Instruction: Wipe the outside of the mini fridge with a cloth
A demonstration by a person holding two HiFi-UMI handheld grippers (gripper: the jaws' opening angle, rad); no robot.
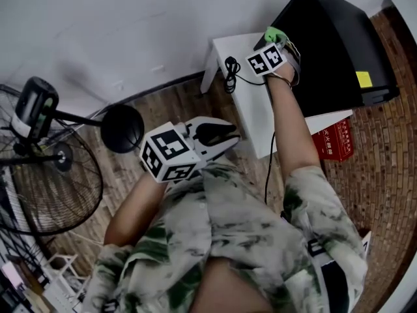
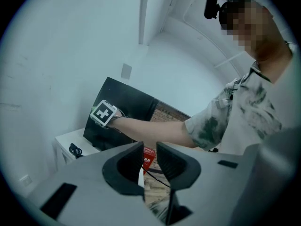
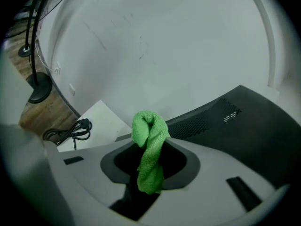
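A black mini fridge (image 1: 332,44) stands on a low white table (image 1: 244,109) by the wall. My right gripper (image 1: 273,41) is shut on a green cloth (image 1: 275,34) and sits at the fridge's left side near its top edge. In the right gripper view the twisted cloth (image 3: 149,135) sticks up out of the right gripper (image 3: 150,147), with the fridge's vented panel (image 3: 244,121) just beyond it. My left gripper (image 1: 221,135) hangs near my chest, away from the fridge. Its jaws (image 2: 149,149) stand nearly together with nothing between them.
A black cable (image 1: 230,70) lies coiled on the table's left part. A red box (image 1: 333,142) sits on the floor under the table's near corner. A standing fan (image 1: 45,175) and a round black stand base (image 1: 122,128) are at the left.
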